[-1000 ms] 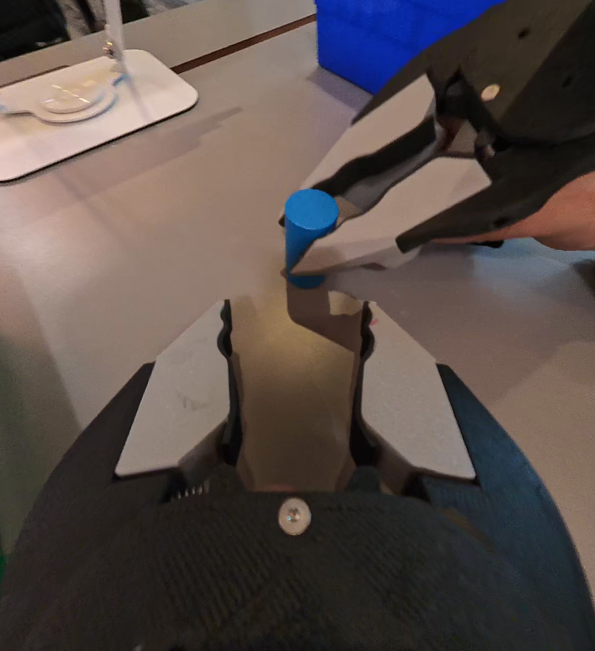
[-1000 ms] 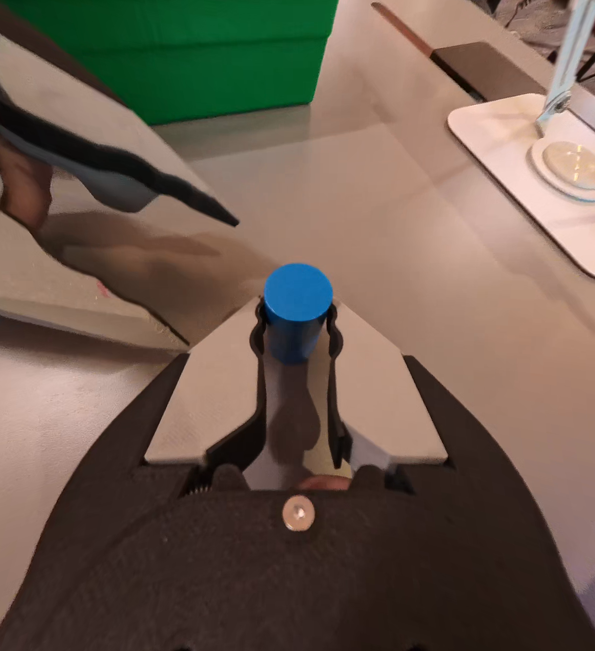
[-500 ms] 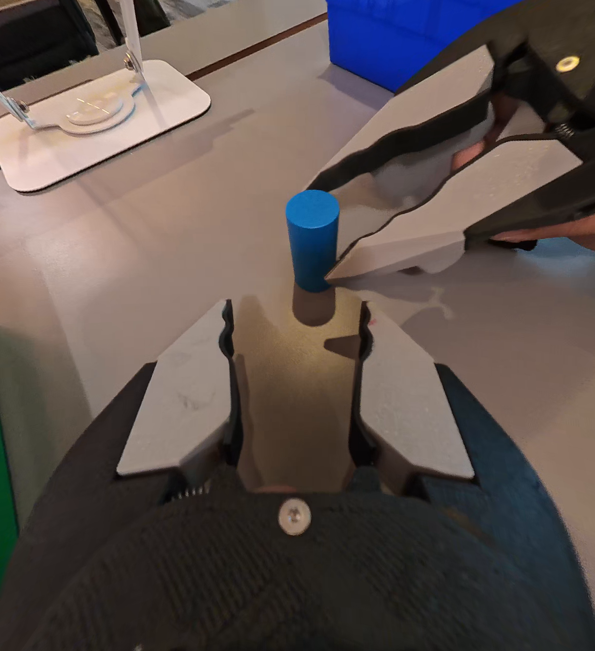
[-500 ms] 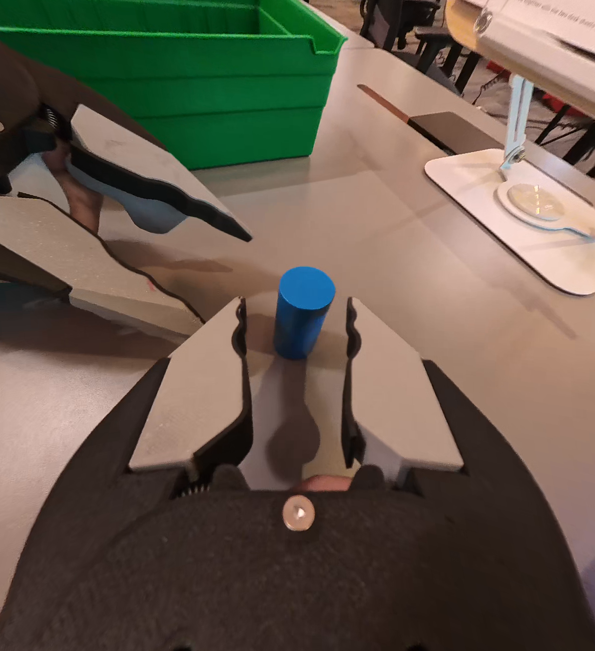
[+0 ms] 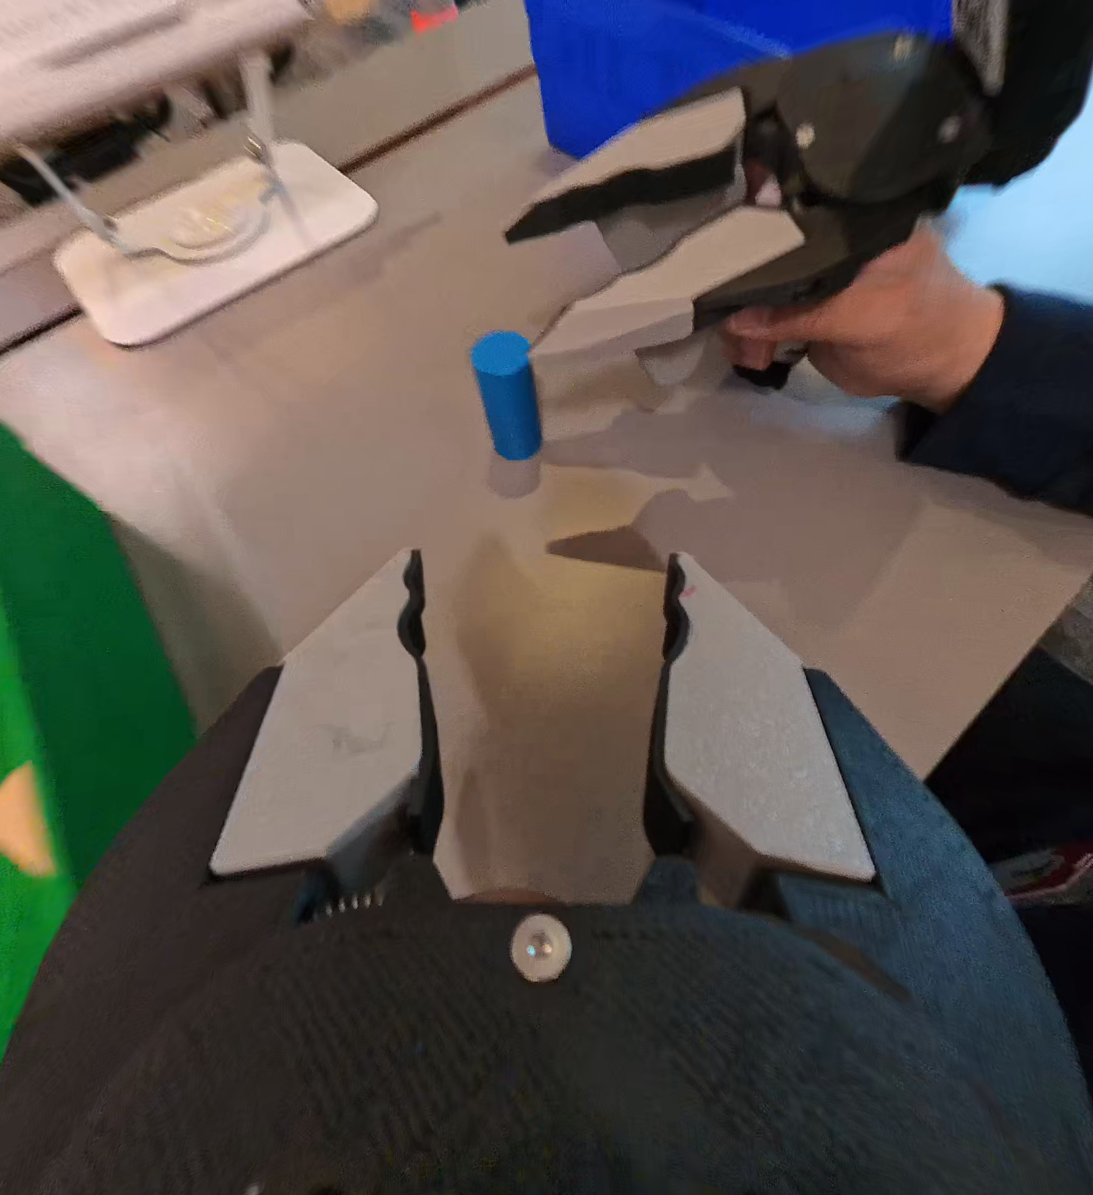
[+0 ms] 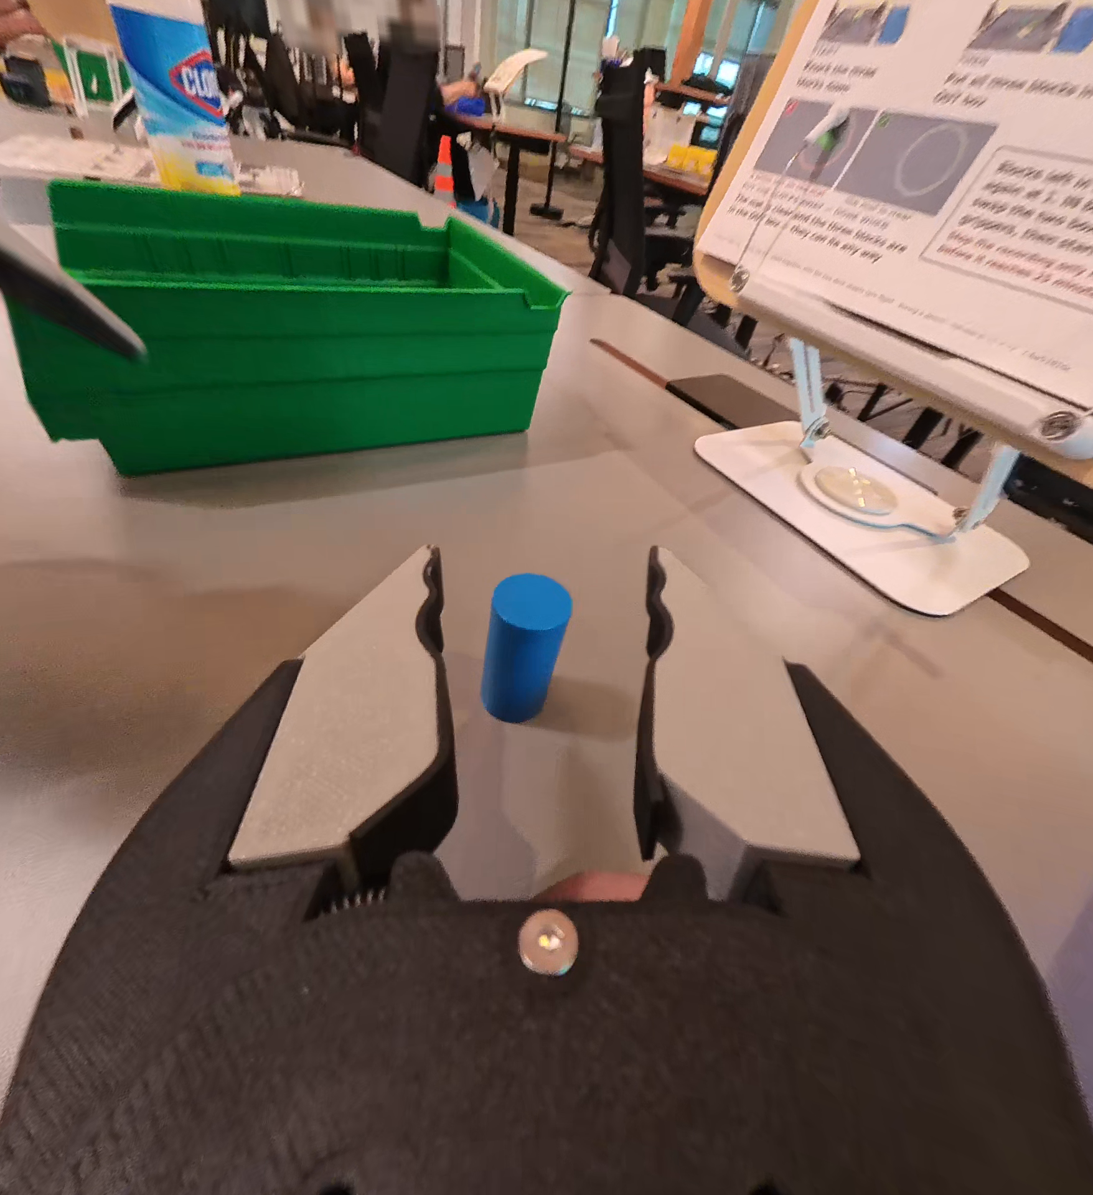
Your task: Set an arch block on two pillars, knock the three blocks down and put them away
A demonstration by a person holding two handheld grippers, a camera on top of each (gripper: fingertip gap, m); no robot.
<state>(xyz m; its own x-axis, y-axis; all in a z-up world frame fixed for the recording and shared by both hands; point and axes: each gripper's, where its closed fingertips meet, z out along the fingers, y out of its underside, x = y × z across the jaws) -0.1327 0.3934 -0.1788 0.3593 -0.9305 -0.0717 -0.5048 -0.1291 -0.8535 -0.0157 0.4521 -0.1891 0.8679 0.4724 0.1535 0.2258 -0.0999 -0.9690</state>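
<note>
Between the spread right gripper (image 6: 542, 569) fingers, untouched, stands 1 blue pillar (image 6: 523, 648)

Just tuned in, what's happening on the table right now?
A person holds a tool in each hand over a grey table. One blue cylinder block stands upright and free between the open fingers of the right tool, touching neither. The left tool is open and empty, nearer the green bin. No arch or second pillar shows.

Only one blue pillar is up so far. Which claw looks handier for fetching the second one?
Probably the left claw: open, empty, beside the green bin. The right claw, also open, flanks the blue pillar.
</note>
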